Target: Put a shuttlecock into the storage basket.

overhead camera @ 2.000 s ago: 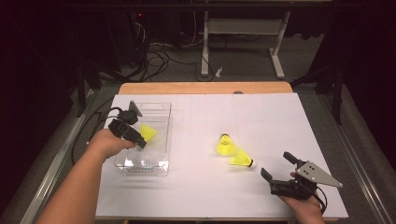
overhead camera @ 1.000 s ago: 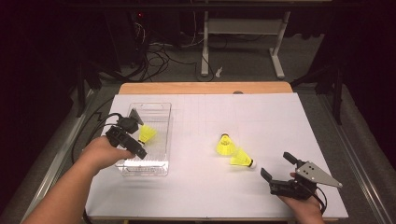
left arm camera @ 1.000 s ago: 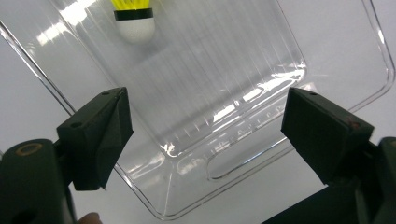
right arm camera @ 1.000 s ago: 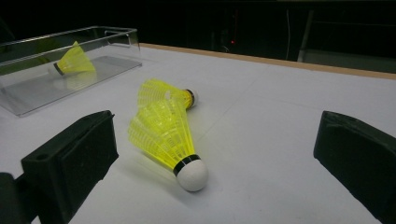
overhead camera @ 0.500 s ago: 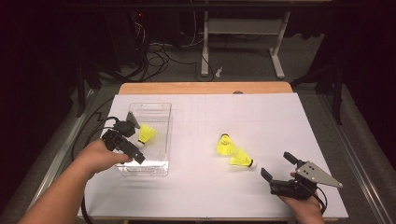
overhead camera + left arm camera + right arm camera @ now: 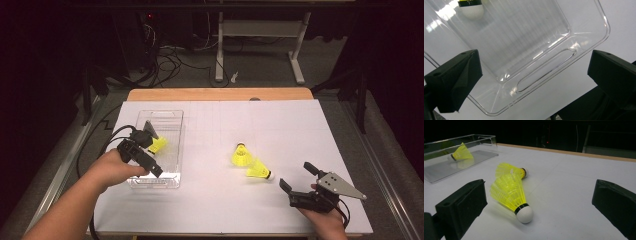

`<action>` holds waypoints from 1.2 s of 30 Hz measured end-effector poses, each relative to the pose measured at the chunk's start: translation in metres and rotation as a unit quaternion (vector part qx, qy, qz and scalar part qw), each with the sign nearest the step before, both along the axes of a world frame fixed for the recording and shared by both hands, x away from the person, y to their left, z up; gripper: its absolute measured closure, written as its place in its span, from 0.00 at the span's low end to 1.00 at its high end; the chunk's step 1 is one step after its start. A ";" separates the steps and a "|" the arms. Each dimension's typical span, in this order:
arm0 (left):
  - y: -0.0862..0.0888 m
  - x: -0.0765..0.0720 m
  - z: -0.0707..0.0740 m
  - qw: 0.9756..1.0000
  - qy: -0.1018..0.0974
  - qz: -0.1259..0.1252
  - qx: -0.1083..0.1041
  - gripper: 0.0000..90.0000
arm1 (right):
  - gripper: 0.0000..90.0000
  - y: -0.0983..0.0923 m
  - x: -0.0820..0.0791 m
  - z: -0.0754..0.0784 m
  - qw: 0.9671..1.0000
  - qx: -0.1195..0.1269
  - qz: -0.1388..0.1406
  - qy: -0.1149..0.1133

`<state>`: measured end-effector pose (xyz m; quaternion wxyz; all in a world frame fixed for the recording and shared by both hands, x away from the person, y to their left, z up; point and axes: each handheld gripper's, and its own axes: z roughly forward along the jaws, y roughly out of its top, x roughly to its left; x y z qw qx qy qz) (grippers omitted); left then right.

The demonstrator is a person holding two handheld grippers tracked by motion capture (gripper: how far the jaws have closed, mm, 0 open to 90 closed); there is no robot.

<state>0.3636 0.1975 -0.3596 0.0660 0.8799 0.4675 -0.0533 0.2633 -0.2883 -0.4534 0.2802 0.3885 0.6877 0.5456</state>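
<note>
A yellow shuttlecock [image 6: 158,145] lies inside the clear plastic tray [image 6: 170,116] at the left of the white table. My left gripper [image 6: 152,155] hovers over the tray's near end; its jaws have just been opening and nothing is between them. In the left gripper view the left gripper [image 6: 534,65] looks down on the tray's handle slot [image 6: 546,70], and the shuttlecock's white cork [image 6: 471,8] sits at the top left. Two more yellow shuttlecocks [image 6: 240,155] [image 6: 257,170] lie mid-table. My right gripper [image 6: 297,176] rests open just right of them, facing the nearer shuttlecock [image 6: 510,192].
The white sheet [image 6: 300,130] covers the tabletop, with a wooden strip [image 6: 220,94] along its far edge. Cables [image 6: 107,142] trail from the left gripper off the table's left side. Beyond the table is a dark floor with a desk frame [image 6: 260,30].
The left gripper let go of the shuttlecock, which now lies in the tray, and drew back toward the tray's near end. The right hand stayed put.
</note>
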 end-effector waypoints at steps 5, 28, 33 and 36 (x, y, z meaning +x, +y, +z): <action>-0.003 -0.003 0.000 1.000 -0.001 -0.010 0.000 0.01 | 0.00 -0.001 0.000 0.000 1.000 0.000 -0.001 0.000; -0.037 -0.012 0.010 0.999 -0.010 -0.044 -0.008 0.01 | 0.00 -0.001 -0.003 0.000 1.000 -0.005 0.000 -0.001; -0.048 -0.011 0.016 0.999 -0.012 -0.051 -0.008 0.01 | 0.00 -0.001 -0.004 0.000 1.000 -0.005 0.001 -0.002; -0.054 -0.011 0.017 0.998 -0.012 -0.054 -0.007 0.01 | 0.00 -0.001 -0.004 0.001 1.000 -0.004 0.002 -0.003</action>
